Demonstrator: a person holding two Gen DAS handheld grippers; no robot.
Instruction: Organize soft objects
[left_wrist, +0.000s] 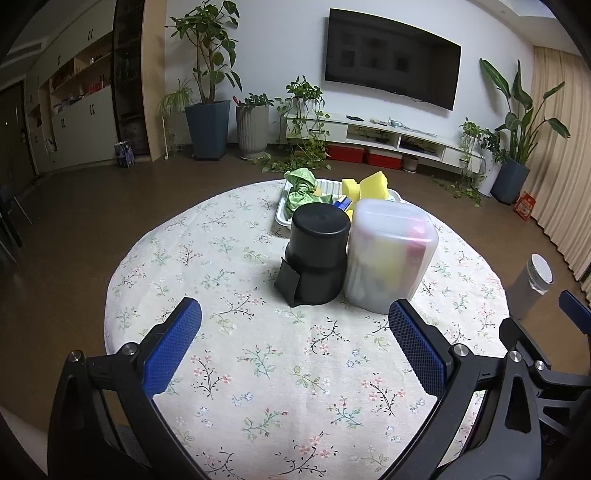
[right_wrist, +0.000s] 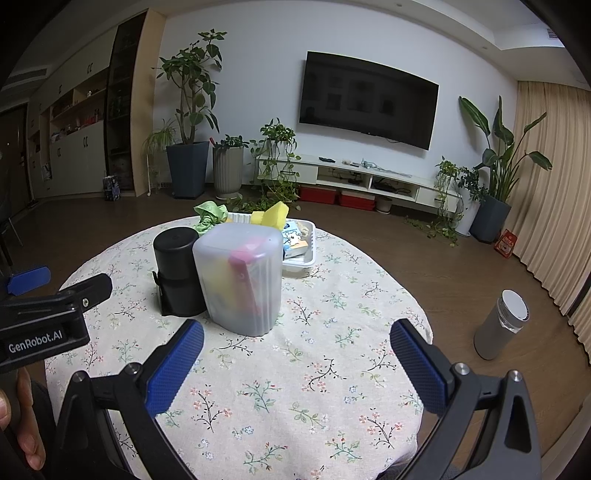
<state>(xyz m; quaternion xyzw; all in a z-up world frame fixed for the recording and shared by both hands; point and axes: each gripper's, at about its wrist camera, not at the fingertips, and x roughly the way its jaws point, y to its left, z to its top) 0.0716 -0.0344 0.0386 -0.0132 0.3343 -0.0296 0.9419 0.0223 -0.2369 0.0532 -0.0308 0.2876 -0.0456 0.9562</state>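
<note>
Both grippers hover over the near part of the round table (left_wrist: 258, 387), holding nothing. Left gripper (left_wrist: 295, 343): jaws wide apart. Right gripper (right_wrist: 297, 354): jaws wide apart as well.

Ahead of the left jaws, centred between them, stand a black cup (left_wrist: 314, 254), upside down, and a translucent lidded box (left_wrist: 389, 254), touching side by side. Seen from the right gripper, both sit ahead and toward its left finger. Through the box wall, yellow and pink shapes show; judged to be soft items already stowed, though the wall blurs them too much to name.

Beyond these two, farther from the jaws, a white tray (right_wrist: 301, 264) holds a crumpled green cloth (left_wrist: 303, 188), yellow sponges (left_wrist: 371, 186) and a small printed packet (right_wrist: 293, 236).

Progress, as judged: partway. Some items boxed; cloth and sponges remain in the tray. Nothing is gripped, so the next pick has not begun.

A grey bottle (right_wrist: 500, 325) stands off the table, beyond the right finger.
</note>
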